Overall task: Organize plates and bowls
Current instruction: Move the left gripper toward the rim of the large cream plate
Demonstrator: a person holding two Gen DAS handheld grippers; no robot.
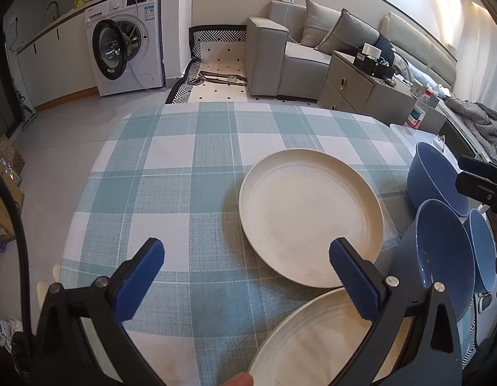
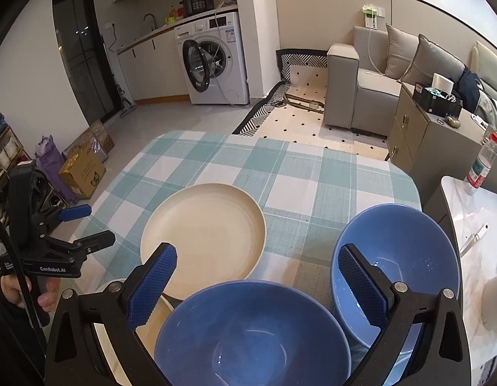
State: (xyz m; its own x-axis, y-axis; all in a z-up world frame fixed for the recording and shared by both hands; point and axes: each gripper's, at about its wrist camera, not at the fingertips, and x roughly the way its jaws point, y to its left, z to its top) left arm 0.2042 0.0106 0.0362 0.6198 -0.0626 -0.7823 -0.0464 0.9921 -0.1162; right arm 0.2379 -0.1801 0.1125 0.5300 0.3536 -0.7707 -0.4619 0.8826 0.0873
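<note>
Two cream plates lie on the checked tablecloth [image 1: 171, 167]. The far plate [image 1: 311, 218] [image 2: 203, 234] lies flat, and the near plate [image 1: 312, 337] [image 2: 151, 318] is partly under my fingers. Blue bowls stand to the right: a far bowl [image 1: 441, 180] [image 2: 399, 257], a near bowl [image 1: 444, 257] [image 2: 248, 331], and a third blue rim [image 1: 483, 251] behind it. My left gripper [image 1: 246, 255] [image 2: 90, 225] is open above the near plate's left side, holding nothing. My right gripper [image 2: 258, 254] is open over the near bowl; only its black tips [image 1: 480, 180] show in the left wrist view.
A white marble side table [image 2: 457, 199] at the right carries a water bottle [image 2: 480, 167] [image 1: 418, 112] and a utensil [image 2: 473, 238]. Beyond the table's far edge stand a cabinet [image 2: 418, 135], a sofa [image 1: 280, 54] and a washing machine [image 1: 126, 41]. Boxes [image 2: 82, 173] sit on the floor at the left.
</note>
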